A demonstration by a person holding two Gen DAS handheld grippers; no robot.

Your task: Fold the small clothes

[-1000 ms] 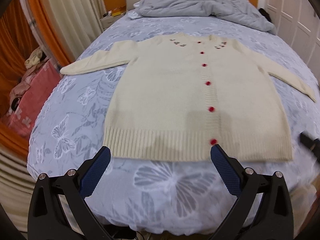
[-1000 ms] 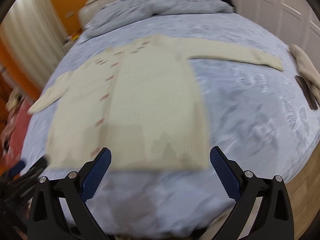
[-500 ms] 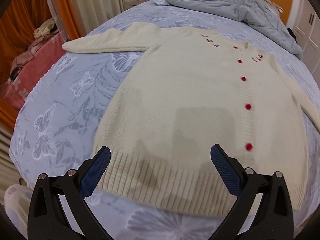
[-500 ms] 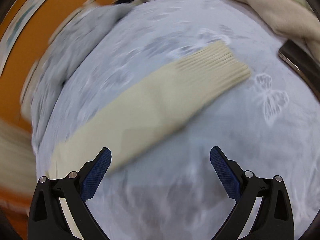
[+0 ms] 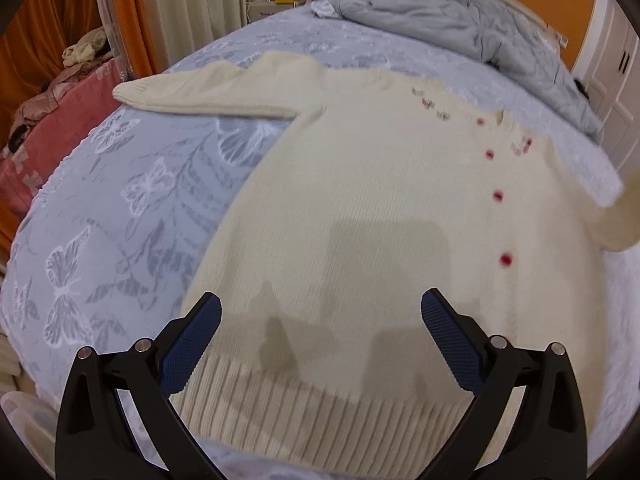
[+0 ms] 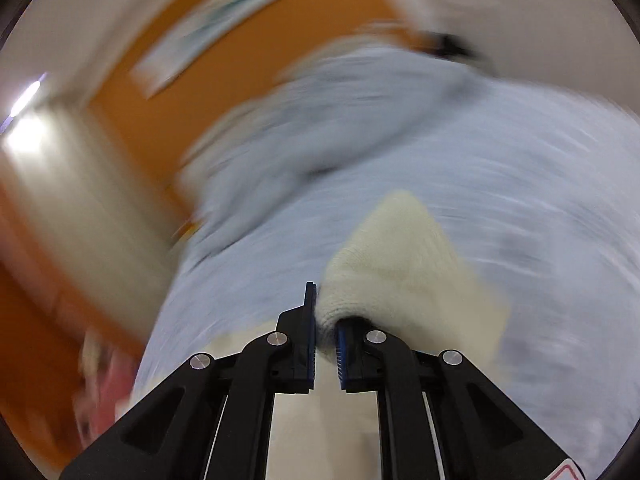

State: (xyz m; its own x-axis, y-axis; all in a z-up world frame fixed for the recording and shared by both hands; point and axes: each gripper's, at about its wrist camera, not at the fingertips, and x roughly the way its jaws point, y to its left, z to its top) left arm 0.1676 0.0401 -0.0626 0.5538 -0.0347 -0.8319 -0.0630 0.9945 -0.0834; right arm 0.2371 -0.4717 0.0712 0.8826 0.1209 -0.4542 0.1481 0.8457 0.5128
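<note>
A cream knit cardigan (image 5: 360,208) with red buttons lies flat, front up, on the bed. Its left sleeve (image 5: 208,92) stretches out to the far left. My left gripper (image 5: 320,324) is open and empty, just above the ribbed hem. My right gripper (image 6: 326,332) is shut on the cuff of the cardigan's right sleeve (image 6: 400,272) and holds it lifted off the bed; that view is blurred by motion. The raised sleeve also shows at the right edge of the left wrist view (image 5: 616,220).
The bed has a pale blue butterfly-print cover (image 5: 120,208). A grey duvet (image 5: 460,24) is bunched at the head. A pink blanket and clothes (image 5: 48,128) lie beside the bed on the left. White closet doors (image 5: 612,64) stand at the right.
My right gripper went from open above the right sleeve cuff to shut on it and lifted it. My left gripper moved in closer over the hem, still open.
</note>
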